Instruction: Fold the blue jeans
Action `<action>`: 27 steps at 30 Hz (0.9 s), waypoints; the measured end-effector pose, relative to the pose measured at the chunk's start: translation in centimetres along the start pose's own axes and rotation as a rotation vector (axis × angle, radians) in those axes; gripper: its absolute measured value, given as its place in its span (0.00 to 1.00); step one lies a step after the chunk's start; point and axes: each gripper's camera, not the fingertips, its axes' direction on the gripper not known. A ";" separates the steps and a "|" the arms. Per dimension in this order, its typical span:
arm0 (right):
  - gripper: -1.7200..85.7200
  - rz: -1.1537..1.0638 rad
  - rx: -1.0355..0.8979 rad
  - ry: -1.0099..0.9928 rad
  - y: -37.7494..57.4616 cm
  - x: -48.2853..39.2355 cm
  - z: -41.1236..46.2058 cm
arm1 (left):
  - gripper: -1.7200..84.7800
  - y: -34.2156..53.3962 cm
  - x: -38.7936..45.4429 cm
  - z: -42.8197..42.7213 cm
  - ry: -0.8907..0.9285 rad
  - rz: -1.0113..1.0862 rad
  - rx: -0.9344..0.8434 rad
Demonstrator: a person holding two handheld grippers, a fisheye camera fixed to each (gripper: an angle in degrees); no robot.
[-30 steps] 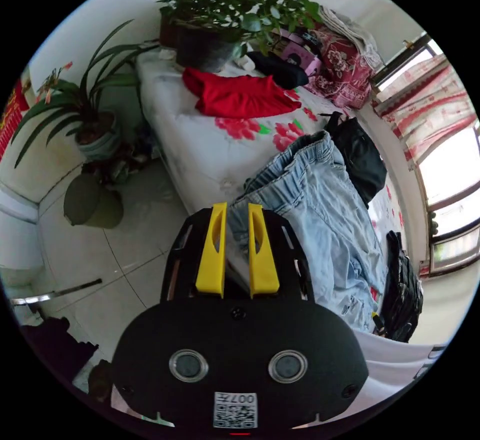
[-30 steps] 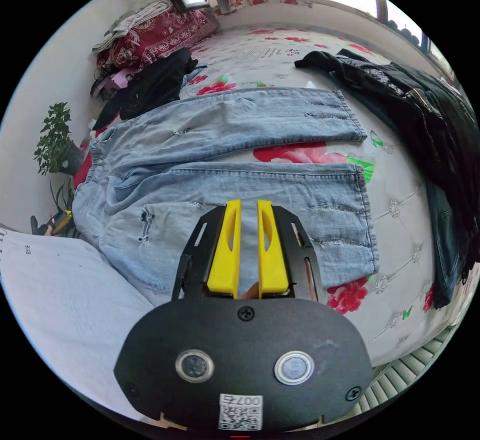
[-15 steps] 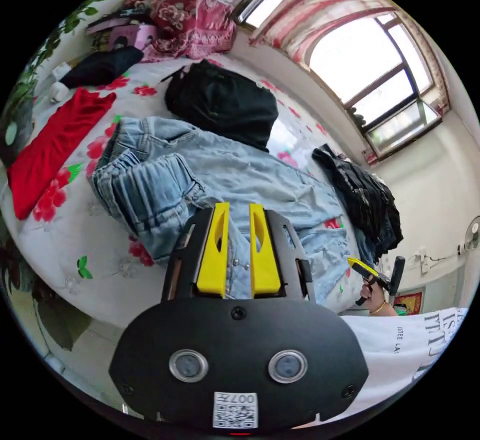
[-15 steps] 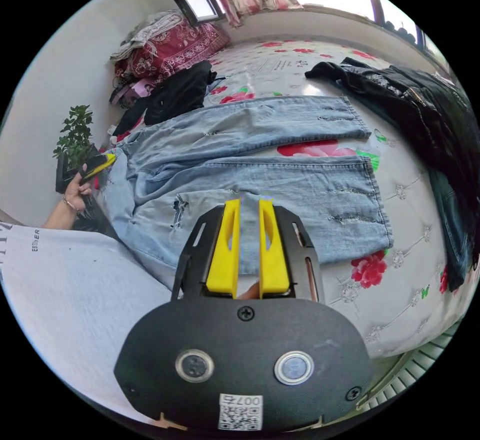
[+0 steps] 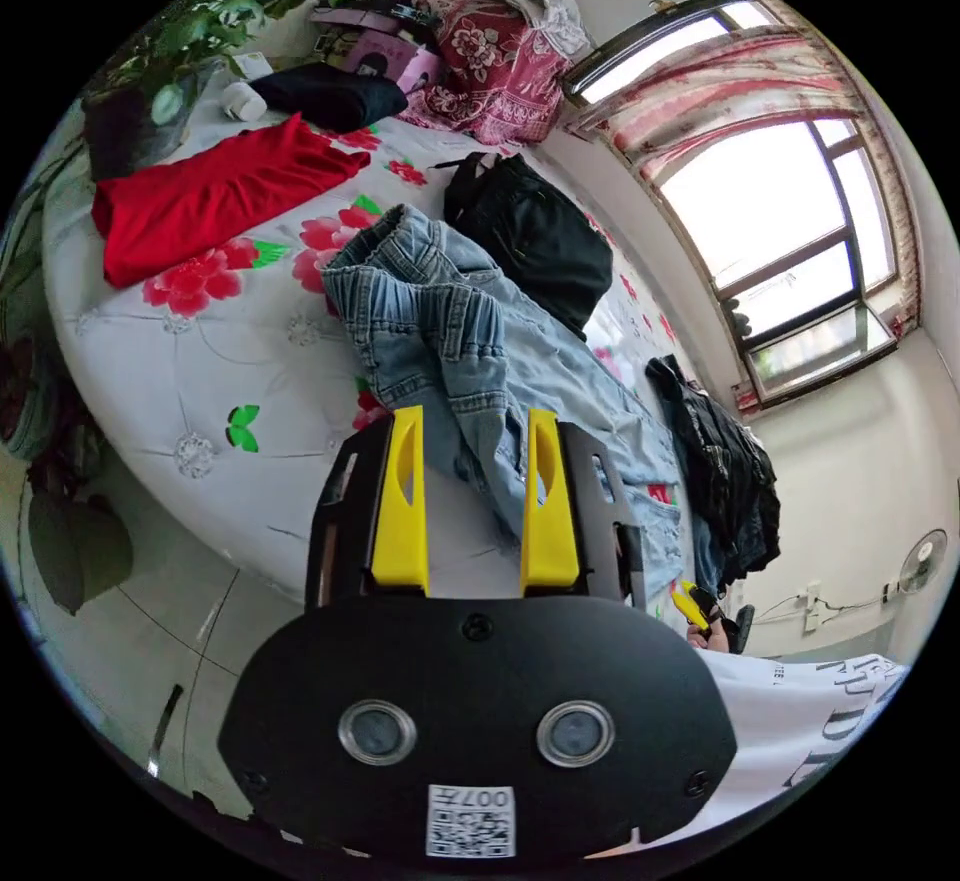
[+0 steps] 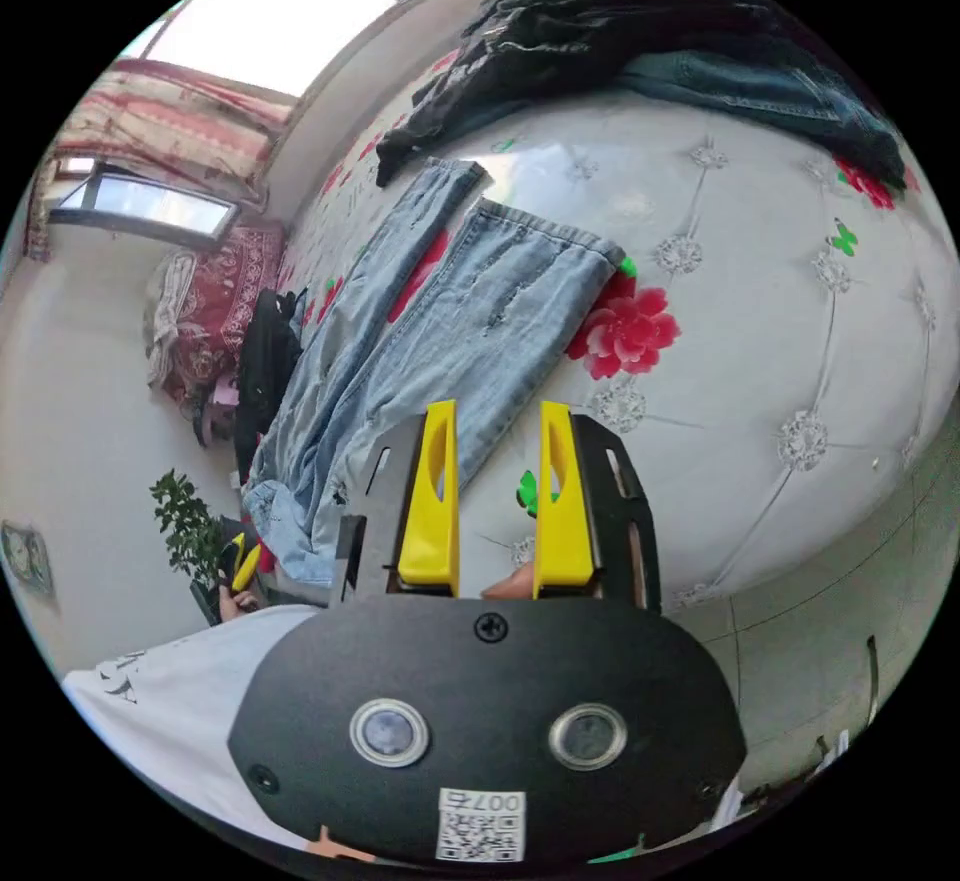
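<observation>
— Now, where are the jeans?
— The light blue jeans (image 5: 470, 341) lie on the floral bed (image 5: 200, 361), waistband bunched near the left gripper (image 5: 470, 431), legs stretching far towards the window.
— And the grippers?
— Both the left gripper and the right gripper (image 6: 495, 421) have jaws spread, holding nothing.

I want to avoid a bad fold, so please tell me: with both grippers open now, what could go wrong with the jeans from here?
1. The waist of the jeans lies bunched and rumpled near the bed edge; folding it as it is would likely trap creases.
2. The two legs lie spread apart, so their hems may not line up.
3. The left gripper and right gripper are open and hold nothing; a shallow grasp might catch one layer only.
</observation>
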 end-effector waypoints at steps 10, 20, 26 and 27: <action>0.03 0.218 0.003 -0.178 -3.8 4.4 2.0 | 0.01 -1.6 -2.0 1.3 0.070 -0.034 -0.114; 0.02 -0.372 0.268 -0.714 -0.6 -0.4 -15.1 | 0.01 5.5 -6.9 -14.0 0.223 0.042 0.098; 0.02 0.168 0.032 -0.544 4.3 9.4 -7.7 | 0.01 10.8 -13.2 -10.4 0.256 -0.336 0.039; 0.02 0.199 0.066 -0.599 5.0 10.0 -7.6 | 0.01 10.9 -13.2 -10.4 0.290 -0.348 0.059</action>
